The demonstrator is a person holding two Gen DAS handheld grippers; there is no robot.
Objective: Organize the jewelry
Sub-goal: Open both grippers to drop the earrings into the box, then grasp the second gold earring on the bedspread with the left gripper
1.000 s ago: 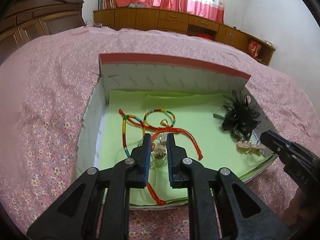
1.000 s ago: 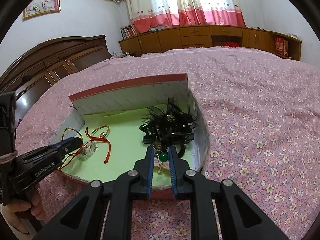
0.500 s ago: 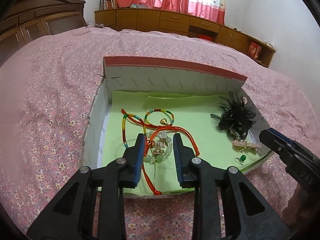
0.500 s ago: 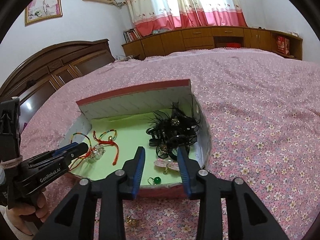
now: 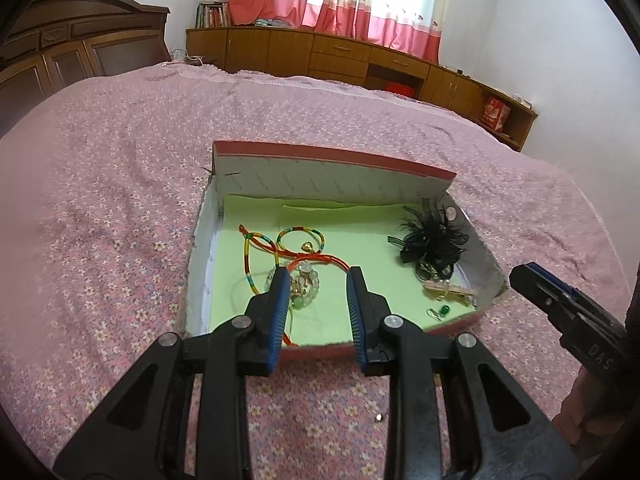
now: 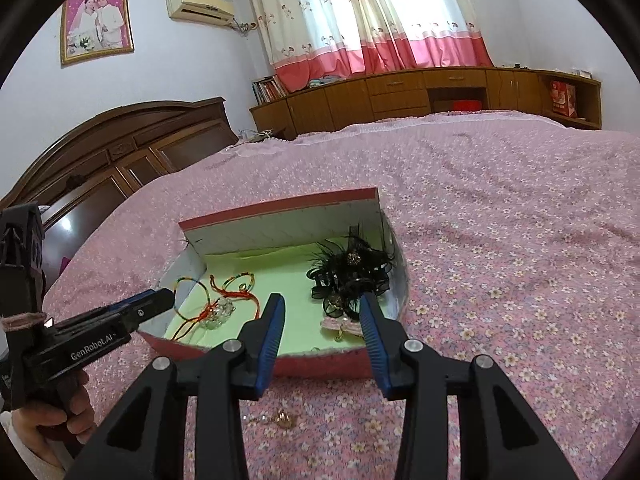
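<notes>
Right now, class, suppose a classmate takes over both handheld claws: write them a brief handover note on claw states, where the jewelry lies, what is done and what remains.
Left claw: open, empty, hovering over the near edge of the red cardboard box with green lining.
Right claw: open, empty, at the box's near edge.
In the box: clear bead bracelet, red cord and rainbow cord loop on the left; black feather hairpiece, pink clip and green-stone earring on the right.
Left to do: small gold trinket lies on the pink floral bedspread, outside the box.

bed with pink floral bedspread point(image 6: 500, 220). dark wooden headboard point(image 6: 120, 152) at left. low wooden cabinets point(image 5: 340, 56) under pink-and-white curtains point(image 6: 372, 16). framed wedding photo point(image 6: 96, 24) beside air conditioner point(image 6: 200, 8).
</notes>
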